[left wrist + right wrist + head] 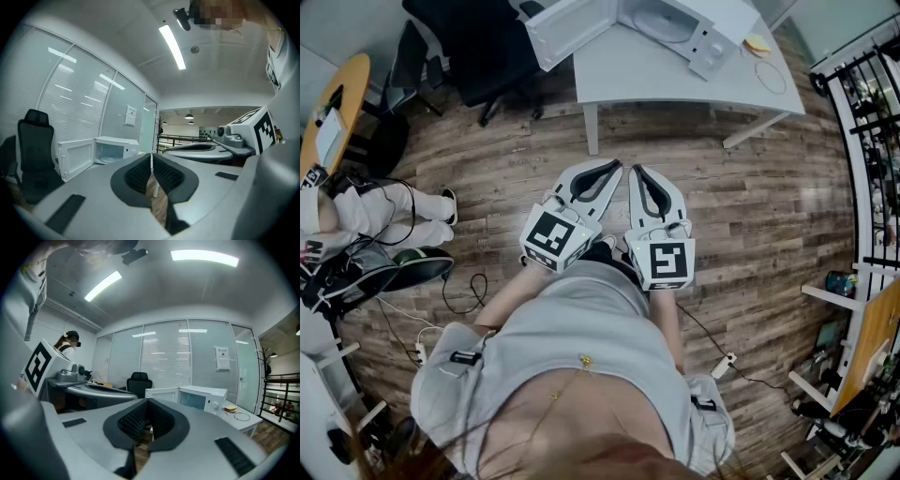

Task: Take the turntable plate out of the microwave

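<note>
A white microwave [661, 23] stands with its door [567, 28] swung open on a white table [675, 80] at the top of the head view. The pale turntable plate [659, 21] lies inside its cavity. The left gripper view shows the microwave [111, 151] far off, with the plate [108, 159] dimly visible inside. My left gripper [612, 169] and right gripper [636, 172] are held side by side over the wooden floor, well short of the table. Both are shut and hold nothing. The right gripper view also shows the microwave [202, 398] at a distance.
A black office chair [483, 47] stands left of the table. A yellow object [757, 44] and a thin ring [771, 77] lie on the table right of the microwave. A seated person [366, 211] and floor cables [464, 291] are at the left; a black railing [862, 84] is at the right.
</note>
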Demonstrator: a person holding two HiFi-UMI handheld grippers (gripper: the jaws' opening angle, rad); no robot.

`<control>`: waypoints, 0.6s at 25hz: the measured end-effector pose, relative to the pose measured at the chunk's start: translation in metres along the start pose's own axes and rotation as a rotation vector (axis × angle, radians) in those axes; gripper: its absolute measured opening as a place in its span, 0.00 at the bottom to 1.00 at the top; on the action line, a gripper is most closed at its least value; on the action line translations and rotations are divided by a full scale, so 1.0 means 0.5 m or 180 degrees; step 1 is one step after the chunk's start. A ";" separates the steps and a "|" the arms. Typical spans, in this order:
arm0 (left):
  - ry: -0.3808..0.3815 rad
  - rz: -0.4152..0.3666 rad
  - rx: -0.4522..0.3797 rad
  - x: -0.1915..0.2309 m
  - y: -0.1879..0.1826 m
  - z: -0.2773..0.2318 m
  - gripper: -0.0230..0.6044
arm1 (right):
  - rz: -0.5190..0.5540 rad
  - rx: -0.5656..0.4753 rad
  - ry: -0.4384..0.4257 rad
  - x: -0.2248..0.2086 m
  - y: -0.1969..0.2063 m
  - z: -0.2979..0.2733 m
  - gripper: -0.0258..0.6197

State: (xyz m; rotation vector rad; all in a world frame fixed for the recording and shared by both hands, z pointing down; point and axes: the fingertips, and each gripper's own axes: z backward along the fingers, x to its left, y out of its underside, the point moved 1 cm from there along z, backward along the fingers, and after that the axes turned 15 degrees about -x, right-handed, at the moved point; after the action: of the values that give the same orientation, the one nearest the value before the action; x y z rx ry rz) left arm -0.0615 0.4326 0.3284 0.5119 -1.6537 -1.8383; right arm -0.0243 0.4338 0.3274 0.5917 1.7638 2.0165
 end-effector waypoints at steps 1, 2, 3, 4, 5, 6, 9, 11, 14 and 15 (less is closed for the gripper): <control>-0.0005 -0.0006 -0.0004 -0.002 -0.002 -0.002 0.10 | -0.0009 -0.0022 0.0002 -0.003 -0.003 0.002 0.06; -0.0009 -0.0016 -0.0007 -0.004 -0.004 -0.003 0.10 | -0.0022 -0.0044 0.0001 -0.005 -0.006 0.004 0.06; -0.0011 -0.0033 -0.0007 -0.006 -0.005 -0.004 0.10 | -0.0043 -0.0067 -0.0004 -0.006 -0.008 0.007 0.07; -0.0011 -0.0058 -0.0001 -0.008 -0.005 -0.003 0.10 | -0.0070 -0.0091 -0.0017 -0.006 -0.009 0.010 0.07; -0.0010 -0.0084 0.0010 -0.010 -0.003 -0.002 0.10 | -0.0099 -0.0115 -0.0035 -0.005 -0.010 0.014 0.07; -0.0014 -0.0102 0.0023 -0.011 -0.001 -0.001 0.10 | -0.0126 -0.0140 -0.0057 -0.004 -0.010 0.017 0.08; -0.0062 -0.0072 0.0054 -0.004 0.009 -0.001 0.11 | -0.0169 -0.0180 -0.0096 -0.006 -0.008 0.019 0.20; -0.0089 -0.0033 0.0073 0.005 0.013 -0.004 0.23 | -0.0179 -0.0153 -0.0085 -0.011 -0.004 0.014 0.20; -0.0125 -0.0054 0.0093 0.008 0.014 -0.003 0.23 | -0.0198 -0.0093 -0.0077 -0.014 0.004 0.016 0.20; -0.0128 -0.0071 0.0086 0.003 0.013 0.002 0.23 | -0.0192 -0.0096 -0.0095 -0.011 0.004 0.023 0.20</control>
State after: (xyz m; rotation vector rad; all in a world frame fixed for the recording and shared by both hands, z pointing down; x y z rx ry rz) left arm -0.0618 0.4321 0.3353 0.5099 -1.7081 -1.8557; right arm -0.0133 0.4399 0.3306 0.5498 1.7105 1.9798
